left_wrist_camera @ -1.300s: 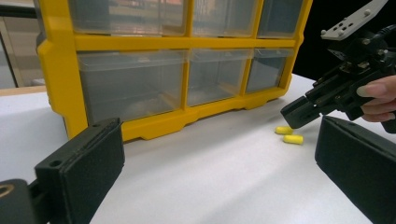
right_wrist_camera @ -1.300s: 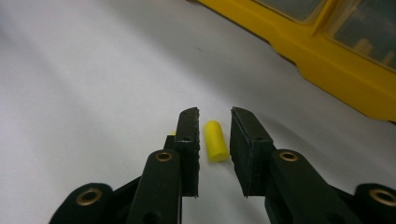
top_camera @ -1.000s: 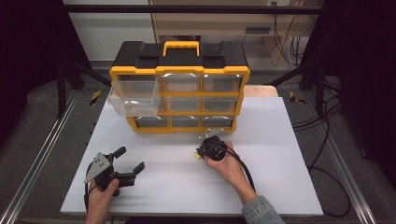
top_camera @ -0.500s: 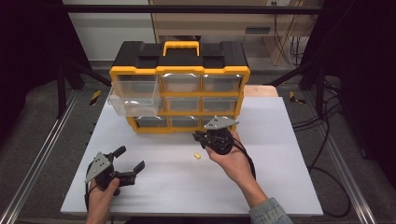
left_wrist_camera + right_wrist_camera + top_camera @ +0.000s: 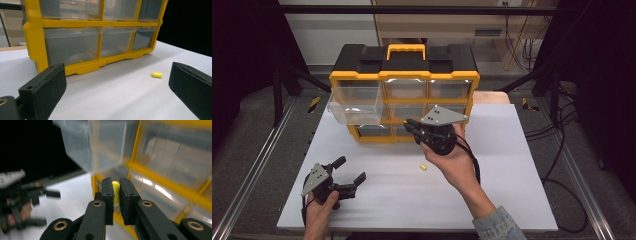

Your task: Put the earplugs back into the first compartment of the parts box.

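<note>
High view: white counter [image 5: 492, 195] carrying a yellow and black drawer cabinet [image 5: 404, 92] at the far side, top-left clear drawer [image 5: 353, 105] pulled out. Right tongs [image 5: 412, 127] held up in front of the cabinet's lower drawers, tips pointing left toward the open drawer, grey plate on top. One yellow earplug [image 5: 423, 167] lying loose on the counter, just below the right hand [image 5: 452, 160]. Left tongs [image 5: 351, 175] resting low at the near-left corner, spread wide, nothing between them.

Left gripper view: black tongs [image 5: 117, 90] wide apart, gripping nothing, aimed at the cabinet's [image 5: 95, 37] bottom rows. Loose earplug [image 5: 156, 75] on the counter [image 5: 112, 92] between the pads, nearer the right pad, apart from both, a little way in front of the cabinet.

Right gripper view: right tongs [image 5: 116, 195] closed on a second yellow earplug [image 5: 115, 192], pinched upright between the pads. Blurred pulled-out drawer [image 5: 82, 147] above and to the left, yellow cabinet frame [image 5: 160, 177] close behind. Left hand with its tongs [image 5: 47, 195] farther off at left, over the counter [image 5: 72, 192].
</note>
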Motion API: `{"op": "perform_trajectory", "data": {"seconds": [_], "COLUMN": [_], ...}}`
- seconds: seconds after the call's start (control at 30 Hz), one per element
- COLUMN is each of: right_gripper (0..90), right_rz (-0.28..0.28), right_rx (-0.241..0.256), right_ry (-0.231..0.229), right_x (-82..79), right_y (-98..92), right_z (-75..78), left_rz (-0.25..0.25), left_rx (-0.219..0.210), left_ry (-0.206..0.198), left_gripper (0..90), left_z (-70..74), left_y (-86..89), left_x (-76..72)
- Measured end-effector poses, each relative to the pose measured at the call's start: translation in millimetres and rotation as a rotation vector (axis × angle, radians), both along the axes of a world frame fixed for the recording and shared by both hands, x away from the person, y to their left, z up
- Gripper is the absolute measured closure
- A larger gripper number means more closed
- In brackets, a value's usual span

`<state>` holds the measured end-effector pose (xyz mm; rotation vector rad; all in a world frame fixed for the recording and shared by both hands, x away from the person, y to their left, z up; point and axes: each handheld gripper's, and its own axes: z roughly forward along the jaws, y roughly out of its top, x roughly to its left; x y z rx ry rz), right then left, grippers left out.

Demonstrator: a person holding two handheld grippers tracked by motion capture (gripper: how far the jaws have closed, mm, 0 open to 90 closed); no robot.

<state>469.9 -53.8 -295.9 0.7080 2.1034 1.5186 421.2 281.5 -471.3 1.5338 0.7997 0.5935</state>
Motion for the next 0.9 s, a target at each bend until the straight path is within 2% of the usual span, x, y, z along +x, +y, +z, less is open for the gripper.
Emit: {"op": "perform_trajectory", "data": {"seconds": [0.03,0.07,0.13,0.17,0.2,0.23,0.27,0.33,0.5,0.77,0.83,0.87,0.9], "right_gripper": [82.4,82.4,82.4,82.4,82.3,82.3,82.3,82.3,82.3,81.1,74.5,67.4,67.4], "right_rz": [0.006,0.006,0.022,0.022,0.033,0.033,0.049,0.053,0.068,0.043,0.055,0.067,0.067], "right_rx": [0.027,0.027,0.053,0.053,0.059,0.059,0.097,0.106,0.123,0.08,0.085,0.097,0.097], "right_ry": [-0.011,-0.011,-0.036,-0.036,-0.056,-0.056,-0.053,-0.056,-0.08,-0.081,-0.074,-0.095,-0.095], "right_x": [1.7,1.7,2.7,2.7,2.6,2.6,4.8,5.7,14.4,31.6,34.8,34.9,34.9], "right_y": [4.3,4.3,14.3,14.3,22.6,22.6,32.9,36.8,63.9,84.0,85.9,85.8,85.8], "right_z": [10.7,10.7,26.0,26.0,35.7,35.7,45.9,49.4,67.5,70.7,70.7,71.3,71.3], "left_rz": [-0.002,-0.002,-0.002,-0.003,-0.004,-0.005,-0.007,-0.007,-0.01,-0.022,-0.021,-0.021,-0.021], "left_rx": [0.003,0.003,0.002,0.002,0.002,0.001,0.001,0.001,0.011,0.014,0.012,0.009,0.01], "left_ry": [0.001,0.001,0.001,0.001,0.001,0.001,0.002,0.001,0.001,0.003,0.003,0.003,0.003], "left_gripper": [1.1,1.1,1.1,1.1,1.1,1.1,1.2,1.2,1.2,1.2,1.2,1.2,1.2], "left_z": [-0.3,-0.3,-0.4,-0.4,-0.4,-0.4,-0.5,-0.4,-0.4,-0.6,-0.6,-0.7,-0.7], "left_y": [-0.8,-0.8,-1.0,-0.9,-0.8,-0.8,-1.0,-0.9,-2.0,-4.7,-4.5,-4.6,-4.6], "left_x": [0.3,0.3,0.3,0.3,0.3,0.3,0.4,0.6,0.1,0.3,0.4,0.4,0.5]}}
